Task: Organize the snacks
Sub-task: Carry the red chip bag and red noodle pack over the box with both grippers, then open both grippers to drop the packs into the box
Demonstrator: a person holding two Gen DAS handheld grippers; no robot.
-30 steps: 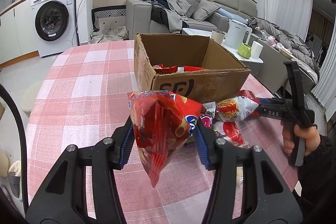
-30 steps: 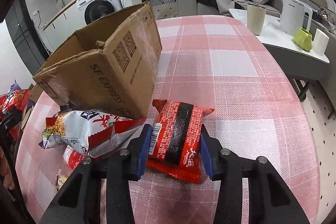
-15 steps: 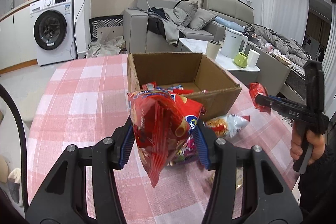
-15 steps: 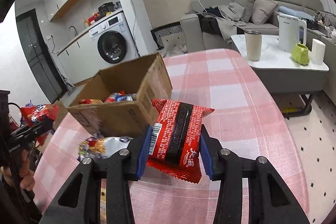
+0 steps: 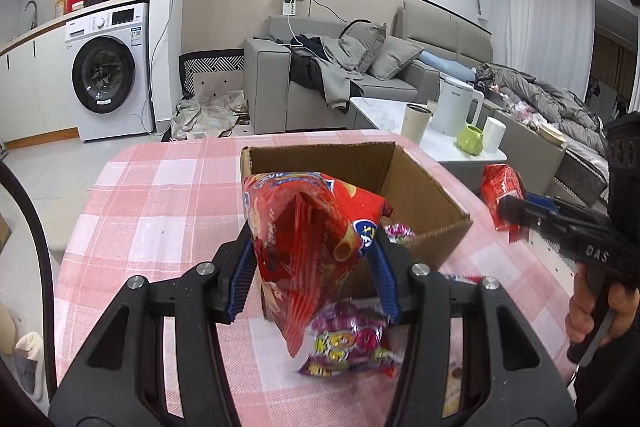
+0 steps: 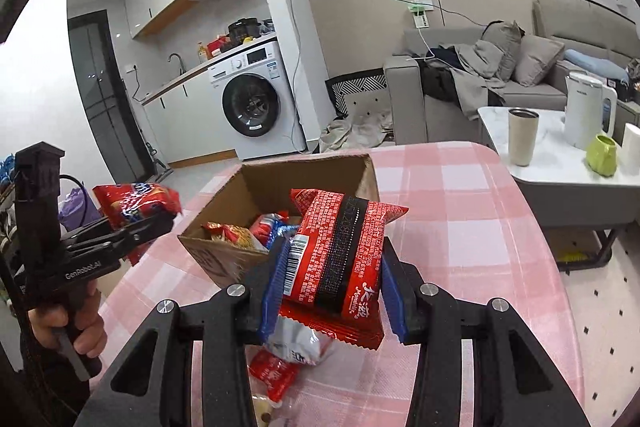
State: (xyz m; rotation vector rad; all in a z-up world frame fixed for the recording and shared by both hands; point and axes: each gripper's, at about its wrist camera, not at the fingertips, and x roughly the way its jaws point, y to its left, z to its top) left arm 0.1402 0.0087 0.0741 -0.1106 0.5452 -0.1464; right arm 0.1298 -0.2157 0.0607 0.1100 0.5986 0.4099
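An open cardboard box (image 5: 424, 195) stands on the pink checked table (image 5: 152, 211); it also shows in the right wrist view (image 6: 240, 195), holding several snack packs (image 6: 236, 233). My left gripper (image 5: 312, 267) is shut on a red snack bag (image 5: 308, 243), held in the air in front of the box. My right gripper (image 6: 334, 285) is shut on a red and black noodle pack (image 6: 340, 251), held in the air near the box's right side. The left gripper and its bag also show in the right wrist view (image 6: 132, 211).
Loose snack packs lie on the table below the grippers: a purple and yellow one (image 5: 344, 343), a white one (image 6: 296, 345), a red one (image 6: 272, 375). A low white table (image 6: 560, 163) with kettle and cups stands to the right. A sofa (image 5: 328, 83) and washing machine (image 5: 108, 75) stand behind.
Both grippers have risen with their packs from table level to above the box's rim. More of the inside of the box shows now.
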